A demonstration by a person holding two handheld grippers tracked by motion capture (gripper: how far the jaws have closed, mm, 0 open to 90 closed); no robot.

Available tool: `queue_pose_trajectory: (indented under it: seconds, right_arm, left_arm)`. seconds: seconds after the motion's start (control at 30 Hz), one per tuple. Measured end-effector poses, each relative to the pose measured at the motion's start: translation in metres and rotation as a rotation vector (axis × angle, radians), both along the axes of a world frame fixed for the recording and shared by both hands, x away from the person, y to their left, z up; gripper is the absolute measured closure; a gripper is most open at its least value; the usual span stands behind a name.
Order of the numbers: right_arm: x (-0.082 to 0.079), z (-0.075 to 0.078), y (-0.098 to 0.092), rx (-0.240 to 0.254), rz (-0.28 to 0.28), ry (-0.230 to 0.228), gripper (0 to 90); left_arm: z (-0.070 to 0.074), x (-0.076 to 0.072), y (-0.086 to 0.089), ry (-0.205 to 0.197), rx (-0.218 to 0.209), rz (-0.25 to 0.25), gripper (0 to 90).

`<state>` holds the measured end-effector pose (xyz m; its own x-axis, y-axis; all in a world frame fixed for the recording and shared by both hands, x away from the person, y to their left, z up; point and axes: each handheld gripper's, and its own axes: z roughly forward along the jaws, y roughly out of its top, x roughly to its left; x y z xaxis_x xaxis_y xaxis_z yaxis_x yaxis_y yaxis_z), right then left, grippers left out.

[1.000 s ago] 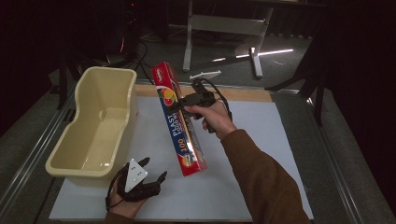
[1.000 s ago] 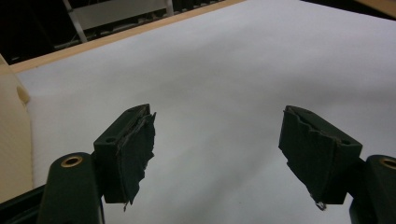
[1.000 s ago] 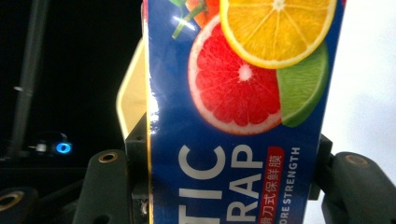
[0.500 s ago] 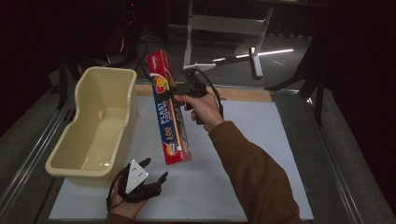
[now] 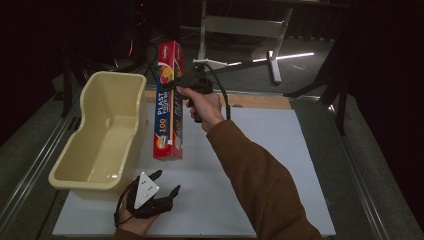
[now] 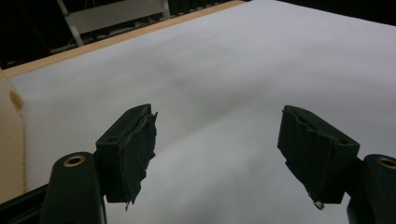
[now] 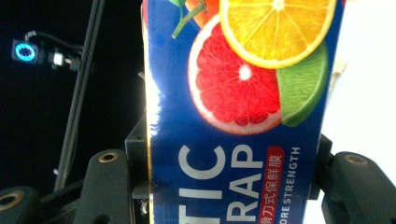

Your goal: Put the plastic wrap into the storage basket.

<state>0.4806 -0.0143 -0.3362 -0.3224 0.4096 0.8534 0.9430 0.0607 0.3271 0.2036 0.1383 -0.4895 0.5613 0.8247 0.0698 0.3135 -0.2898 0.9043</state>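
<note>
Right tongs [image 5: 176, 89] are what I check first: they are clamped across the long plastic-wrap box [image 5: 168, 102], with one black jaw on each side of it in the right gripper view, where the box [image 7: 243, 112] shows its blue face printed with a grapefruit half, an orange slice and a lime wedge. From the high view I see the box lifted clear of the tabletop [image 5: 280, 150], hanging nearly upright and slightly tilted, its red top end up by the far edge and its lower end over the white sheet. It hangs just beside the right wall of the cream plastic tub [image 5: 100, 145], outside it, not in it. My right hand [image 5: 202, 102] grips the handle behind the tongs, the brown sleeve [image 5: 260, 185] running back to the near edge, and a black cable [image 5: 220, 87] loops off the gripper.

Left tongs [image 5: 162, 182] sit low at the near edge, just beside the tub's front corner, with the grey three-cornered plate [image 5: 144, 189] on top. In the left gripper view the left tongs [image 6: 217, 140] are released, jaws standing wide apart with nothing but bare white sheet between them; the torn padding on the pads [image 6: 140, 140] shows clearly.
</note>
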Motion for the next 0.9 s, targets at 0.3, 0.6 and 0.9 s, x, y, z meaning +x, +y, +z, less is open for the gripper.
queue_pose_trajectory:
  seconds: [0.3, 0.6, 0.9]
  right_arm:
    - [-0.003, 0.007, 0.029, 0.03, -0.049, 0.01, 40.3]
    - [-0.009, 0.009, 0.06, 0.064, -0.062, 0.027, 40.3]
    - [-0.015, 0.002, 0.084, 0.056, -0.083, 0.039, 40.2]
  left_arm:
    - [0.001, 0.001, -0.001, -0.002, -0.007, -0.017, 27.5]
    - [0.001, -0.001, -0.002, -0.009, -0.012, -0.022, 27.8]
    - [0.002, -0.003, 0.0, -0.019, -0.016, -0.019, 27.8]
